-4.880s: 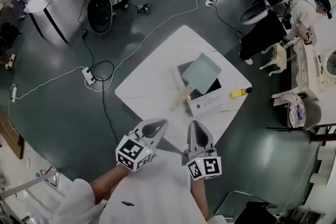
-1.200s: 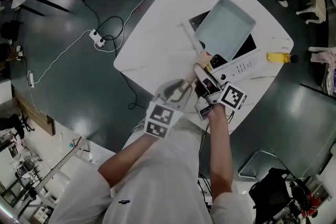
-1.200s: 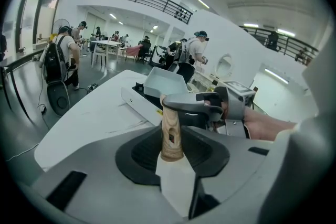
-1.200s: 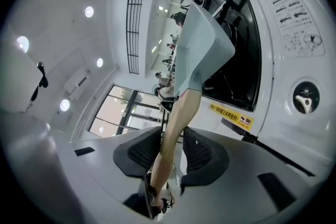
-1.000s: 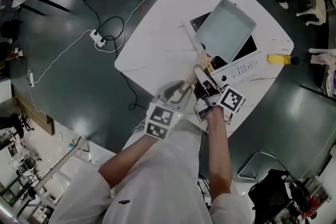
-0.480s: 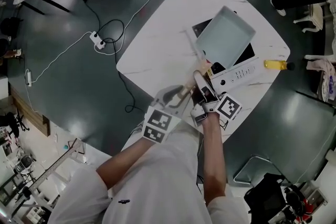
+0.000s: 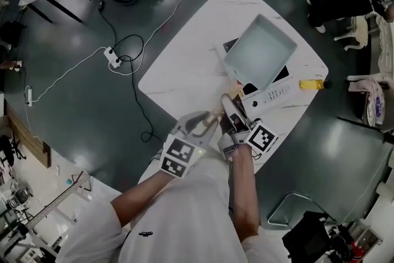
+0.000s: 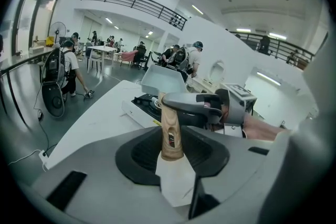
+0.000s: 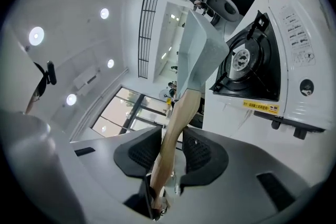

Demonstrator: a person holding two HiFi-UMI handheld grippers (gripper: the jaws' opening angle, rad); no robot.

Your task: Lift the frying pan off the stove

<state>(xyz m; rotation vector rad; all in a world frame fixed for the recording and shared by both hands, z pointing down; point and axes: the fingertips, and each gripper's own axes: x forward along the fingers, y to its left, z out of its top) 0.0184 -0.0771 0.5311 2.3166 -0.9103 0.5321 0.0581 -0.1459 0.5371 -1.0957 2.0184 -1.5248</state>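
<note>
Rising since a second ago, pan (image 7: 258, 51) now hangs above stove (image 7: 274, 93); left gripper (image 7: 202, 122) and right gripper (image 7: 228, 106), jaws half-closed, clamp its near handle (image 8: 171, 134); lift seemingly almost done.

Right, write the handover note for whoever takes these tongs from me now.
Left tongs: shut on the end of the wooden handle.
Right tongs: shut on the same handle, nearer the frying pan.
Things: the pan is in the air over the white stove on the table. The right gripper view shows the burner bare. A yellow bottle lies beside the stove.
Done: both grips are on and the pan is off the burner.
Left: probably carry it clear, keeping both grips tight.
</note>
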